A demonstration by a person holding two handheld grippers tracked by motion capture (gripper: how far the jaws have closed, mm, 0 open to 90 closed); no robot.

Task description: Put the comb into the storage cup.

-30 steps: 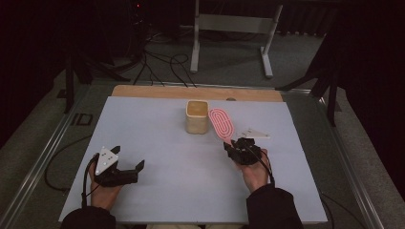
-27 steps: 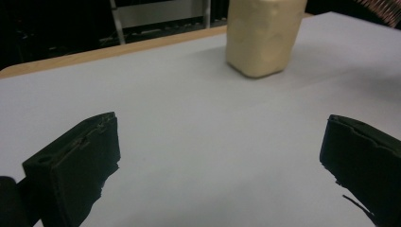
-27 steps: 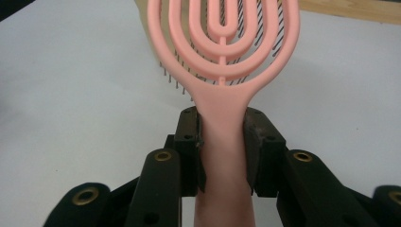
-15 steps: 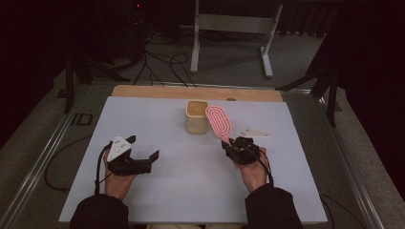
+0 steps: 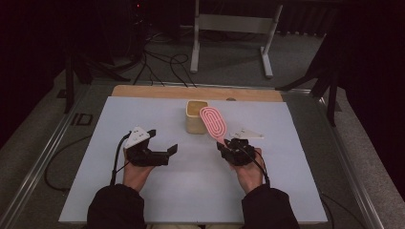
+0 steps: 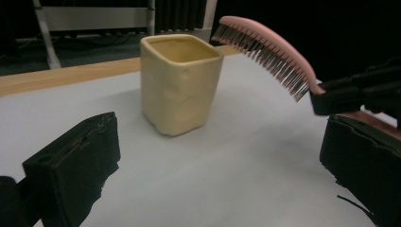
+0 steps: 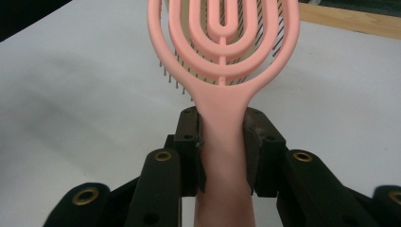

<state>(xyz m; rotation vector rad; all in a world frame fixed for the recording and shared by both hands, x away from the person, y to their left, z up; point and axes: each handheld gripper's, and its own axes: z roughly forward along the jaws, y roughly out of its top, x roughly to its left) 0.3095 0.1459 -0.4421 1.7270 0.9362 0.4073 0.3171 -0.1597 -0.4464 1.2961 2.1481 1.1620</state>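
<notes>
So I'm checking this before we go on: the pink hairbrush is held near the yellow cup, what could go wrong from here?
1. The right claw grips the pink hairbrush only by its handle end, so the head could pivot on contact.
2. The brush head hangs right beside the yellow cup; a nudge might tip it.
3. The open left claw could collide with the cup.

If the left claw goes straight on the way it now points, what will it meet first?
Most likely the yellow cup, centred ahead between the left claw's open jaws; the table between looks free, though depth is unclear.

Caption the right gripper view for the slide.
Right claw clamps a pink vented hairbrush by its handle above the white table.
</notes>
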